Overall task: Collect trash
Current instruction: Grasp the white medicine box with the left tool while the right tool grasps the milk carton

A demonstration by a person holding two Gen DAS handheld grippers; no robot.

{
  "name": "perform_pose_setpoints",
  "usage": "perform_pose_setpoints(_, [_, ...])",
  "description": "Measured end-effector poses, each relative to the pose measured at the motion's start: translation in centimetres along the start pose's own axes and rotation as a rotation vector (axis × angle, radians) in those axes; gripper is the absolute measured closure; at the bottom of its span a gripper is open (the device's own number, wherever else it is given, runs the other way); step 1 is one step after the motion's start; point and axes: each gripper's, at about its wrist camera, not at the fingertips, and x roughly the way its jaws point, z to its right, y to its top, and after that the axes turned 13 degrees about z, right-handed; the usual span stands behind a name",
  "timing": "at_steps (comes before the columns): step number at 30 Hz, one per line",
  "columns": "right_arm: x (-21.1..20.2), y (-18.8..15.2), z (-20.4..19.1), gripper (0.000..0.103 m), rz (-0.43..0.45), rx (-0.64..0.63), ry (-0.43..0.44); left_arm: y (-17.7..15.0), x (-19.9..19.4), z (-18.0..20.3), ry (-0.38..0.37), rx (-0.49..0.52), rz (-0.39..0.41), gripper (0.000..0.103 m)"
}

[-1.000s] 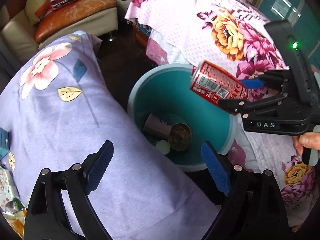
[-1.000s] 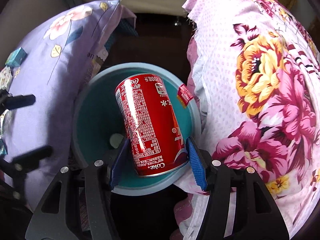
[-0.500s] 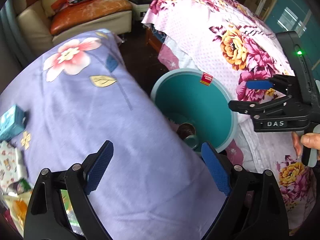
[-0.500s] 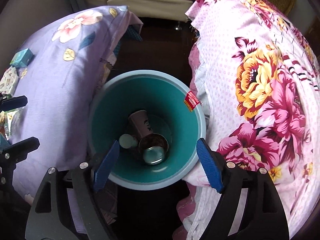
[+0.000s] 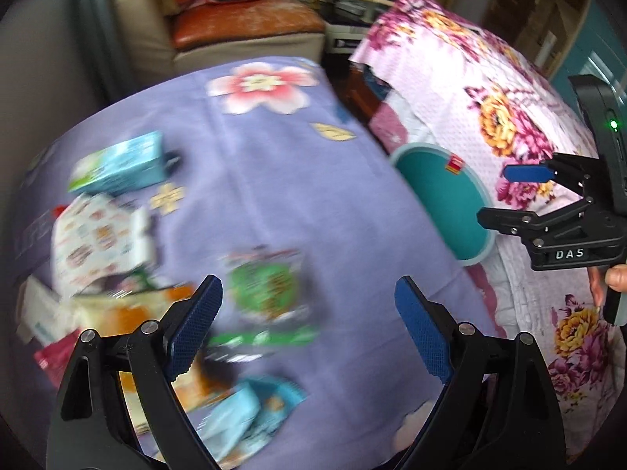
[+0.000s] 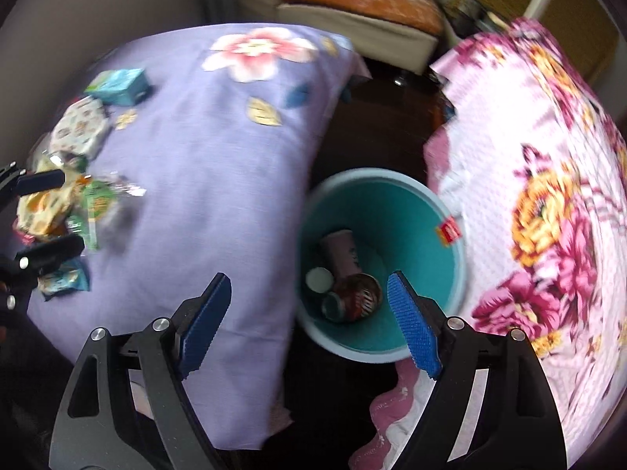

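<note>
R gripper (image 6: 309, 325) jaws apart (nothing between) over teal bin (image 6: 450, 293).

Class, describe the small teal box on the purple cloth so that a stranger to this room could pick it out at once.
Start at the purple floral cloth left of the teal bin. The litter lies along its left side; the teal box sits at the far end of that litter, nearest the big pink flower. It alone is a firm rectangular carton; its neighbours are crumpled wrappers.

Left tool (image 5: 309, 329) angled down, jaws wide – right tool (image 6: 309, 325) jaws just opened, empty.
</note>
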Motion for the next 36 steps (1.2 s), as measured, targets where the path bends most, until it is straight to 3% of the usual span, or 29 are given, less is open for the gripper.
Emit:
perform_pose_setpoints(11, [0.5, 4.9, -11.6, 0.025, -0.011, -0.222, 0.100, -3.1, -5.2, -14.8, 0.166, -0.226, 0.003, 0.013])
perform_pose_setpoints(21, [3.4, 8.4, -18.3, 0.025, -0.009, -0.406, 0.103, -7.5, -4.6, -26.6, 0.289, -0.499, -0.081, 0.013])
perform_pose_setpoints(32, [9.1, 14.5, -22.2, 0.025, -0.046, -0.519, 0.160, -6.8, -1.2, -30.6, 0.278, -0.622, -0.101, 0.012])
perform_pose_setpoints(36, [11.8, 17.7, -23.4, 0.025, -0.051, -0.538, 0.185, -5.7, -0.4, -31.2, 0.302, -0.605, -0.083, 0.012])
